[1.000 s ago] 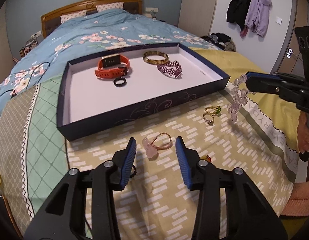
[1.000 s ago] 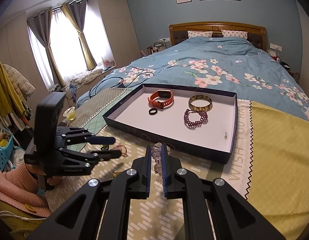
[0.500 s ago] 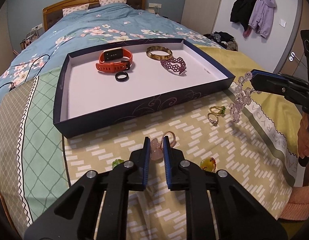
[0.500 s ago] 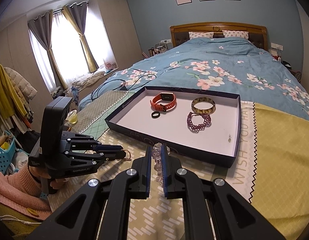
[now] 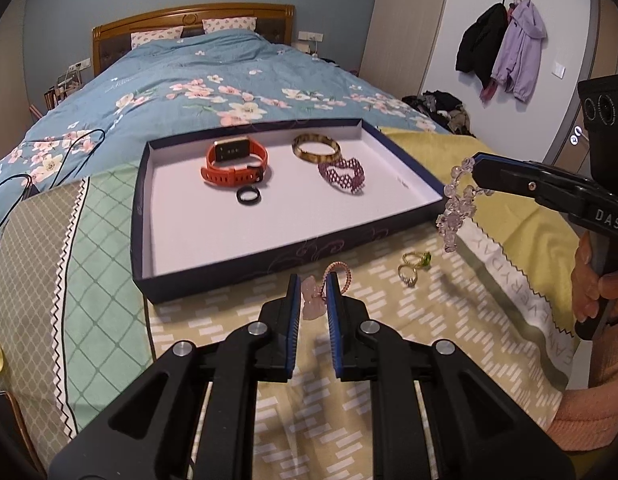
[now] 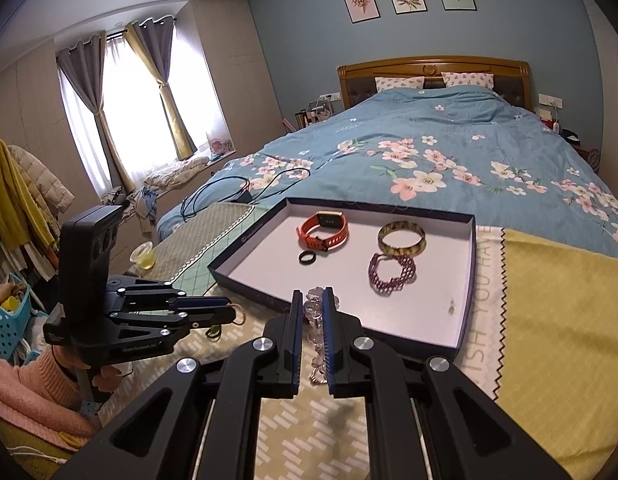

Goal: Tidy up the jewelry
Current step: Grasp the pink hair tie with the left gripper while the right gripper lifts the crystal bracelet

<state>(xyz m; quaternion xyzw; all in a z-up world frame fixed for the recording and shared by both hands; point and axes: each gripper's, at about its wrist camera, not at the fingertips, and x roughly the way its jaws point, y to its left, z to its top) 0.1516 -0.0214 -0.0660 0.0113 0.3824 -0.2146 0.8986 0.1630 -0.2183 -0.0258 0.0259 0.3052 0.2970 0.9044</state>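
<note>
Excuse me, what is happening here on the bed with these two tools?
A person sorts jewelry into a dark blue shallow box on the bed. The left gripper is shut on a pink beaded ring with a pale stone. The right gripper is shut on a clear crystal bead bracelet hanging beside the box. Two gold rings lie outside.

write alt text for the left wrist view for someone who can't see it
The left gripper is shut on a pink ring just in front of a tray on a bed, while the right gripper dangles a clear bead bracelet. The tray holds an orange watch, black ring, bangle and purple bracelet.
</note>
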